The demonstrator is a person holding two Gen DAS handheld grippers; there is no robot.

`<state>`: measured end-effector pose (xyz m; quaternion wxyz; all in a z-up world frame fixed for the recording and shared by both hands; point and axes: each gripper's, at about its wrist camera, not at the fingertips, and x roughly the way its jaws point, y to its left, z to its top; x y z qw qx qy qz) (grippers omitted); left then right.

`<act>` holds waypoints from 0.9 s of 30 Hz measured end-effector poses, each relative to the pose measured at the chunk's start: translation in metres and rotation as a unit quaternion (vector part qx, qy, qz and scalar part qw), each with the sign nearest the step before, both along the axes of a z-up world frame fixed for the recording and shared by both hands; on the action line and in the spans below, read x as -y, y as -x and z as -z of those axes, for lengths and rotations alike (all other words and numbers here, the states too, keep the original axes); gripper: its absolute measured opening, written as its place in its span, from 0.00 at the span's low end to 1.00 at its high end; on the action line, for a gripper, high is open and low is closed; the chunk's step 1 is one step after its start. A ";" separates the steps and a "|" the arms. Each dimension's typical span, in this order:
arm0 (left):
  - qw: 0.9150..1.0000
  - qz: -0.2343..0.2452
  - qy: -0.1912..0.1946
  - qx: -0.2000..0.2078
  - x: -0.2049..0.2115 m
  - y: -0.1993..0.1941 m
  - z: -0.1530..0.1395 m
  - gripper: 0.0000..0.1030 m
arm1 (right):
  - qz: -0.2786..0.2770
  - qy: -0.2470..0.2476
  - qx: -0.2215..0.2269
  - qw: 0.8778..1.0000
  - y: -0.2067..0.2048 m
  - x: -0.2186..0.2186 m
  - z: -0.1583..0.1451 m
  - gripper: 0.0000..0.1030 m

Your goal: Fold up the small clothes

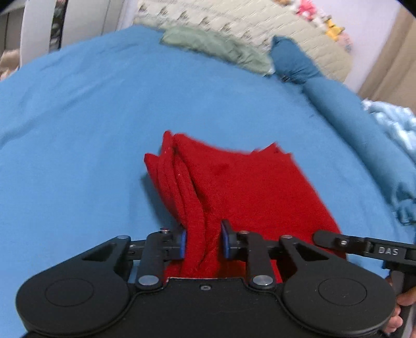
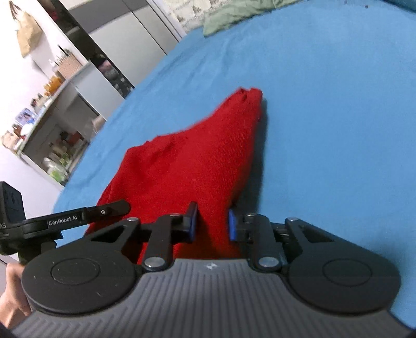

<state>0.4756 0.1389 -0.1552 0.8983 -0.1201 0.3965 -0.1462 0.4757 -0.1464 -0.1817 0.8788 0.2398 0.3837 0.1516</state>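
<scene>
A red knitted garment [image 1: 249, 187] lies folded in layers on the blue bed sheet [image 1: 78, 130]. My left gripper [image 1: 202, 240] is shut on the near left edge of the garment, bunched folds between its blue pads. My right gripper [image 2: 212, 223] is shut on the near right edge of the same red garment [image 2: 197, 156], which stretches away to a point on the sheet [image 2: 325, 104]. The other gripper's finger shows at the edge of each view.
A green cloth [image 1: 215, 46] lies at the far edge of the bed by a patterned quilt [image 1: 260, 23]. A dark blue bolster [image 1: 338, 104] and a light blue blanket [image 1: 395, 124] lie at the right. Shelves with bottles [image 2: 52, 124] stand beside the bed.
</scene>
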 end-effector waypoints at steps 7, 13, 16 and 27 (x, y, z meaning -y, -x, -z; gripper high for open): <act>0.997 0.051 0.015 0.049 0.041 0.087 -0.048 0.24 | -0.005 0.014 0.039 0.999 0.088 0.036 -0.056 0.35; 0.998 0.060 -0.011 0.016 0.095 0.156 0.006 0.25 | 0.011 0.059 0.012 0.998 0.181 0.060 -0.028 0.36; 0.998 0.029 -0.045 0.025 0.104 0.184 0.029 0.30 | 0.060 0.035 -0.011 0.998 0.207 0.072 0.009 0.37; 0.990 -0.035 -0.130 0.050 0.097 0.215 0.021 0.82 | 0.033 0.078 0.035 0.996 0.239 0.059 -0.006 0.91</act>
